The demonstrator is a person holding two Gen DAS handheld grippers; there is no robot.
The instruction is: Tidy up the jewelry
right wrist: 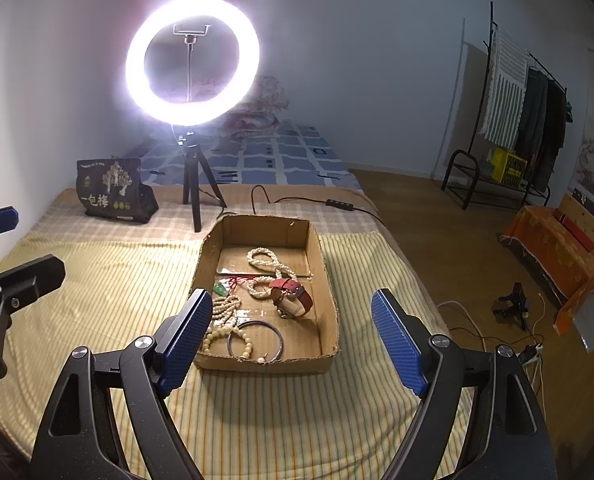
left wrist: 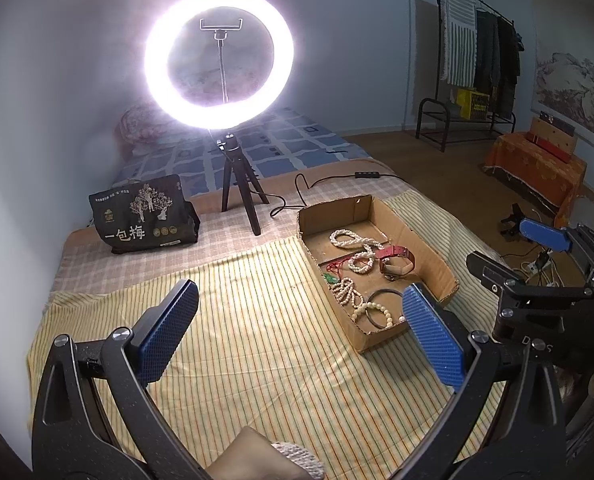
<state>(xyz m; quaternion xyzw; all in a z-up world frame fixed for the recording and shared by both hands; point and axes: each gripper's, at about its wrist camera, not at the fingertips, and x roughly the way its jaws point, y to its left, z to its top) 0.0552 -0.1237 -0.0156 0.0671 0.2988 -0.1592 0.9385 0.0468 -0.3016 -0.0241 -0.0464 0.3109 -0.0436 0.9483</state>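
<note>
All visible jewelry, bead strands (right wrist: 265, 266), watch (right wrist: 293, 300) and bangle (right wrist: 255, 340), lies in the cardboard box (right wrist: 329, 308) on the bed; both tongs, left (left wrist: 301, 334) and right (right wrist: 293, 342), hover spread and empty.

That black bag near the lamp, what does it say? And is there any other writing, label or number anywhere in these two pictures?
"一包梅" in large pale characters across the lower front of the black bag, under a picture of a tree.
Small line of text along the bag's top edge and the round badges beside the big characters: too small to read.
"D" and "S", faint letters on the black frame of the right tool; anything between them cannot be read.
Cardboard box: no print visible.
</note>
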